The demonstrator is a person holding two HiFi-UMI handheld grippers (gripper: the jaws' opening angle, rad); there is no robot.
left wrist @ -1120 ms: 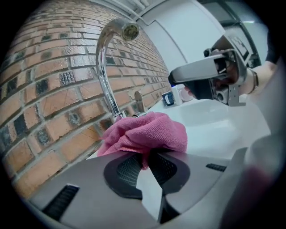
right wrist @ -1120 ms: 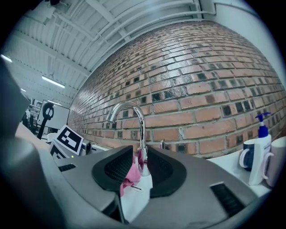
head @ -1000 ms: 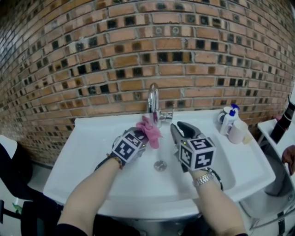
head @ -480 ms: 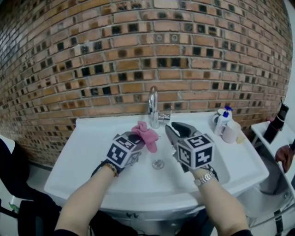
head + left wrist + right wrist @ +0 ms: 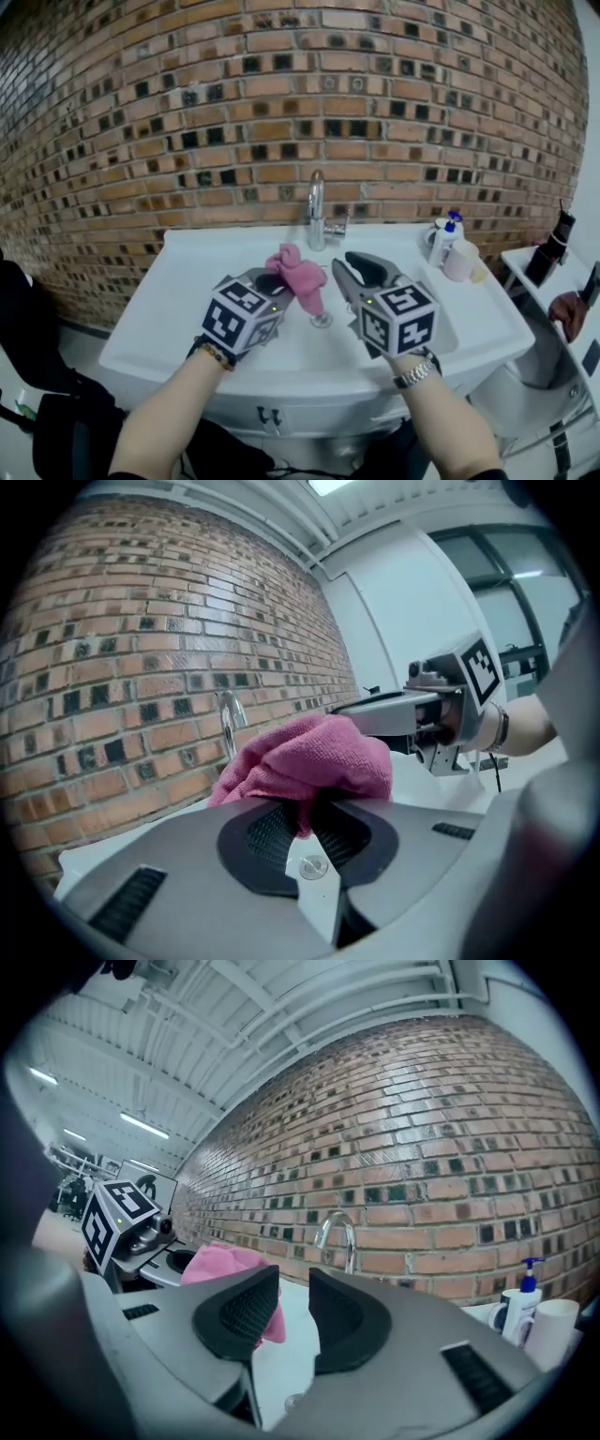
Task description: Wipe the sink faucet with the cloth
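Observation:
A chrome faucet [image 5: 317,214] rises from the back rim of the white sink [image 5: 187,309], against the brick wall. My left gripper [image 5: 274,281] is shut on a pink cloth [image 5: 298,272], which bunches out past its jaws and hangs over the basin, short of the faucet. In the left gripper view the cloth [image 5: 309,761] fills the space between the pads, with the faucet [image 5: 228,722] behind it. My right gripper [image 5: 354,267] hovers over the basin to the right of the cloth, open with nothing between its fingers. The right gripper view shows the faucet [image 5: 339,1237] ahead and the cloth [image 5: 225,1269] at left.
A drain [image 5: 321,321] sits in the basin below the cloth. A pump bottle [image 5: 442,242] and cups [image 5: 461,260] stand on the sink's right back corner. A dark bottle [image 5: 544,253] stands on a white side surface at far right. A black chair [image 5: 37,375] is at left.
Both grippers have drawn back from the faucet toward me and risen a little, the left carrying the pink cloth. The head view has lifted, showing the sink's front edge.

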